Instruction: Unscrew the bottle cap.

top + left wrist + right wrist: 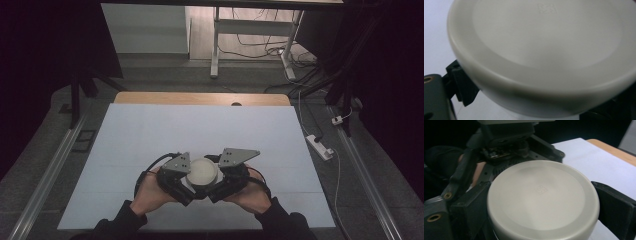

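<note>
Round white lid (202, 171) near the surface's (150, 130) front edge | your right gripper (218, 186) fingers (616, 207) clamp its rim for a twist | your left gripper (181, 189): grip hidden, cannot tell, probably steadying.

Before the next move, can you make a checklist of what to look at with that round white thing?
1. Right gripper fingers on both sides of the round white lid: ok, one black finger sits at each side.
2. Left gripper gripping the same lid: cannot tell, its fingers are hidden under the lid.
3. Lid level: ok, its flat top faces up.
4. What is under the lid: cannot tell.
5. Space on the white table cover ahead: ok, it looks bare.
</note>
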Tool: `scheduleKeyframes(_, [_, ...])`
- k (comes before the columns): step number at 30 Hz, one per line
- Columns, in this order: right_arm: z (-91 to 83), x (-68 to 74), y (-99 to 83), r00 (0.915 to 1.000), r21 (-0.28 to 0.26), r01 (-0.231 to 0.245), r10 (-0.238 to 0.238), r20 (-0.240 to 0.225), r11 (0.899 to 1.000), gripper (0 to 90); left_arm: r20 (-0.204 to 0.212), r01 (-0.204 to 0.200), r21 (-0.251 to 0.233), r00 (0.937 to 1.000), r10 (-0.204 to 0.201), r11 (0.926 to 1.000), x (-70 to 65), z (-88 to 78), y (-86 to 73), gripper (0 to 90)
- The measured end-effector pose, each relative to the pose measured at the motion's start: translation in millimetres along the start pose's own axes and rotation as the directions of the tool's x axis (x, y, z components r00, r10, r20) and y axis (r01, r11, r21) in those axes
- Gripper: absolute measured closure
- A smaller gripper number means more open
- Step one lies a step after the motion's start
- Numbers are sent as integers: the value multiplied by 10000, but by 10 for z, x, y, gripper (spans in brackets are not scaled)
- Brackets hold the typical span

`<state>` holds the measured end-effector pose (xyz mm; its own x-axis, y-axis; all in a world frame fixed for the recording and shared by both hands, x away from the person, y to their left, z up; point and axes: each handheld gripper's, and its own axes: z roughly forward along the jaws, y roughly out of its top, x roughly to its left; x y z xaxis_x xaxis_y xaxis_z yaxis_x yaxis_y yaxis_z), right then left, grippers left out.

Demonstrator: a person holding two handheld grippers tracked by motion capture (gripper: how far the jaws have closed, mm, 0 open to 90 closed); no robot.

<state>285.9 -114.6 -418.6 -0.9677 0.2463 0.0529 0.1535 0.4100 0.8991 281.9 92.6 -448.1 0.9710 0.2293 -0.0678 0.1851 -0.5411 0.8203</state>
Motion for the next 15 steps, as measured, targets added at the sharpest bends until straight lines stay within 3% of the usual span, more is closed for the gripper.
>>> scheduleKeyframes(5, [-36, -45, -10, 9926, 104, 215, -202, -1198, 9997, 72, 811, -542, 74, 9953, 535, 9985, -17, 1, -1, 74])
scheduleKeyframes(8, [-47, -60, -27, 9800, 30, 426, -412, -1945, 9991, 72, 1106, -779, 89, 9909, 765, 9969, -31, 5, 0, 74])
scheduleKeyframes(9, [-51, -62, -33, 9744, 13, 482, -467, -2200, 9988, 72, 1457, -1004, 68, 9844, 984, 9949, -48, 11, 0, 74])
scheduleKeyframes(12, [-61, -61, -50, 9570, -27, 706, -685, -2819, 9975, 71, 1828, -1344, 99, 9745, 1304, 9909, -68, 20, -3, 74])
scheduleKeyframes(15, [-61, -53, -61, 9506, -29, 844, -814, -2995, 9964, 69, 1805, -1383, 82, 9743, 1345, 9904, -75, 30, -9, 73])
